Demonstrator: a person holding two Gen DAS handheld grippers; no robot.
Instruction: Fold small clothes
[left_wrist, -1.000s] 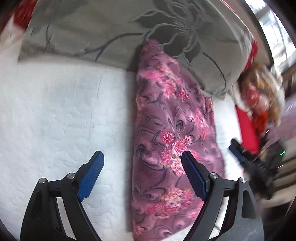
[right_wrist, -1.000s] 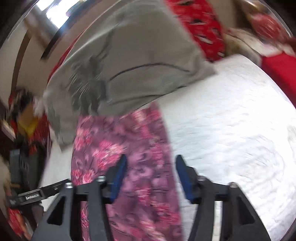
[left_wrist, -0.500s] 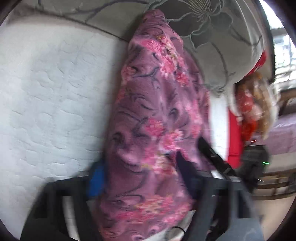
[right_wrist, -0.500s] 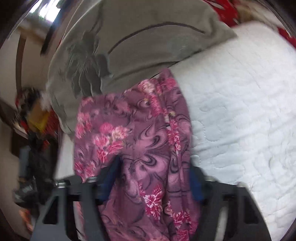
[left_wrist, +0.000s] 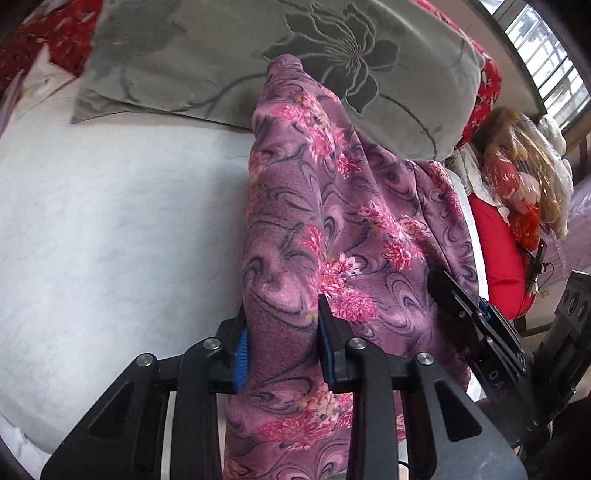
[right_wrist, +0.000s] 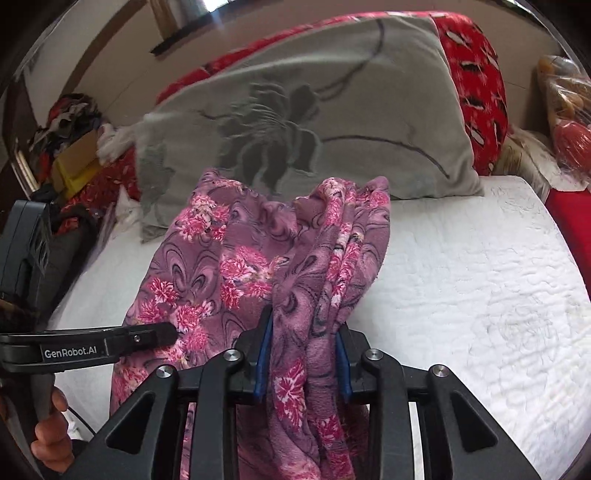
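The purple floral fleece garment (left_wrist: 332, 236), soft, limp and thick, hangs above the bed (right_wrist: 480, 295). The left gripper (left_wrist: 282, 332) and right gripper (right_wrist: 304, 354) have just closed, jaws clamped on bunched near edges; corners would give cleaner folds.

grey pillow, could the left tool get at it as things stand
Probably not yet. The left tool is shut on the purple floral garment, whose bunched fabric rises between it and the grey pillow. It would likely have to let go first.
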